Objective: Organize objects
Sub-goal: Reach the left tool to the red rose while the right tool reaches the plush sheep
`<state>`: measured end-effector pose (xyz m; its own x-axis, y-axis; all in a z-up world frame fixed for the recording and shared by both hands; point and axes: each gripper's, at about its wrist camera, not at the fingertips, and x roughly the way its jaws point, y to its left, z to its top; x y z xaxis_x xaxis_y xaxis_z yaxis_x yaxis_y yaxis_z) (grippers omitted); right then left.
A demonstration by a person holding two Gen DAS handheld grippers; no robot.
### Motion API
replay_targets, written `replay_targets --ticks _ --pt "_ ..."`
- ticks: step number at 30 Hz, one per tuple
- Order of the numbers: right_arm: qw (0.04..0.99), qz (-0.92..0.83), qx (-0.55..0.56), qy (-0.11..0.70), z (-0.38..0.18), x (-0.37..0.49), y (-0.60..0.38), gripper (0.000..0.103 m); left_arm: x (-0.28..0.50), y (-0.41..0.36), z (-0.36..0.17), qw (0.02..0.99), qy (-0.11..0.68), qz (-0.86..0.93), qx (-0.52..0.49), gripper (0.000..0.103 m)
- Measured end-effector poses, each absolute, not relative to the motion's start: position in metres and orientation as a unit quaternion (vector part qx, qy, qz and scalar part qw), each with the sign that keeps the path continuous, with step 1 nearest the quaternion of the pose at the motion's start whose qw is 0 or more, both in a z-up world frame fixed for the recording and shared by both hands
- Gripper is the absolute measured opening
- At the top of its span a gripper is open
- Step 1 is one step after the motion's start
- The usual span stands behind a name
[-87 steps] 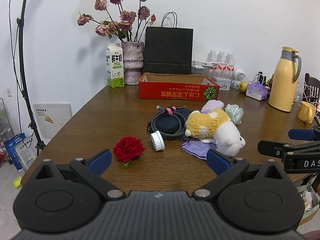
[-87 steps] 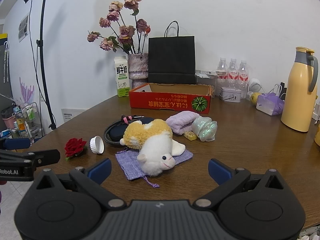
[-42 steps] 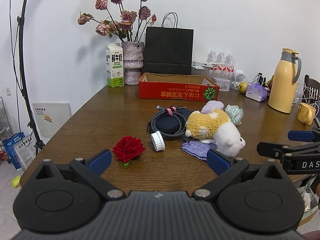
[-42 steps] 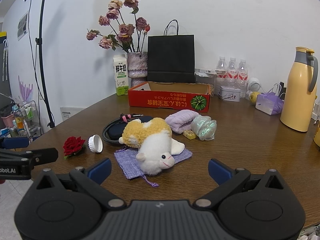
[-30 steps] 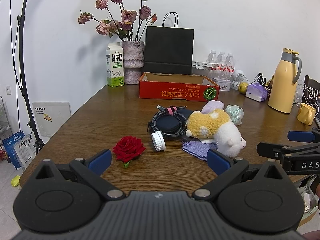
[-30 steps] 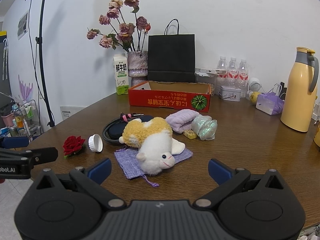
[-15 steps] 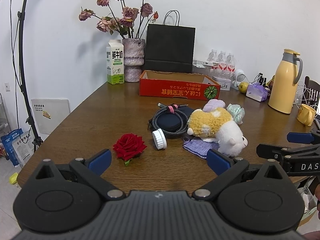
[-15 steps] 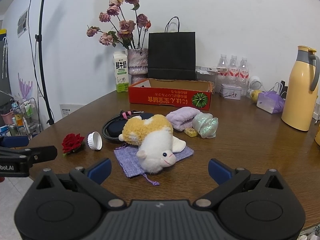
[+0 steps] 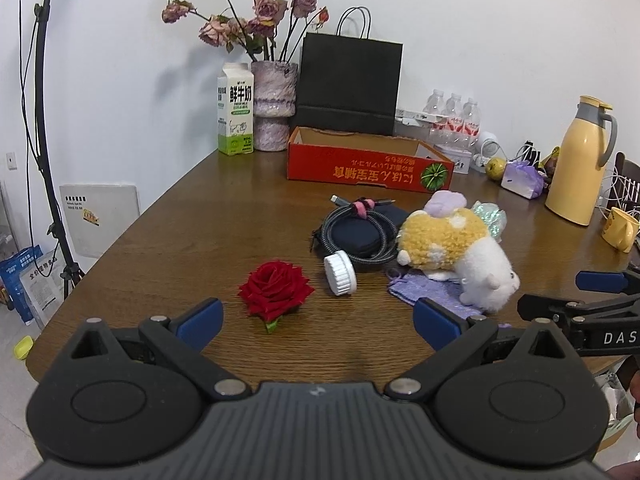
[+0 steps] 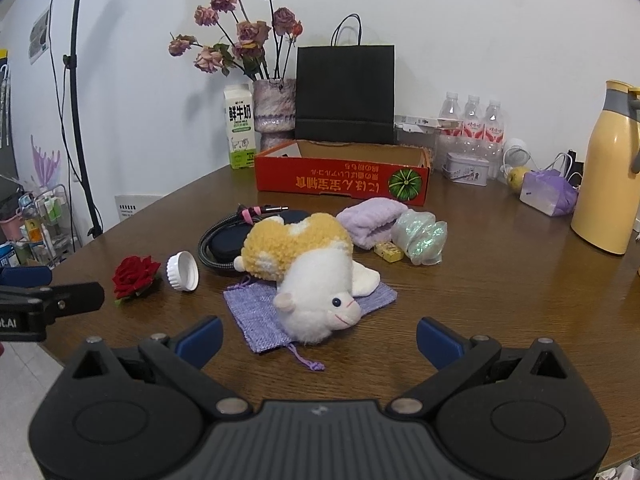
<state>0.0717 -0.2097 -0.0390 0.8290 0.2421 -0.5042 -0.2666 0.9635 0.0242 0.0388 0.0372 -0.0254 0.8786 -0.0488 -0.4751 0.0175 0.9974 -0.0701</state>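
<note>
Both claws nearer, wide, empty.

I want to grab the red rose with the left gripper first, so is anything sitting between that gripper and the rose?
Nothing visible blocks it. The left gripper is open, and the red rose lies on bare table just ahead of its fingers. The white cap sits to the rose's right, apart from it.
</note>
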Motion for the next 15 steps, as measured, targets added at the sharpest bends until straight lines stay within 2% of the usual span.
replay_targets --ticks 15 --pt "0.948 0.128 -0.025 0.291 -0.053 0.113 -0.197 0.103 0.085 0.054 -0.044 0.96 0.274 -0.023 -0.041 0.103"
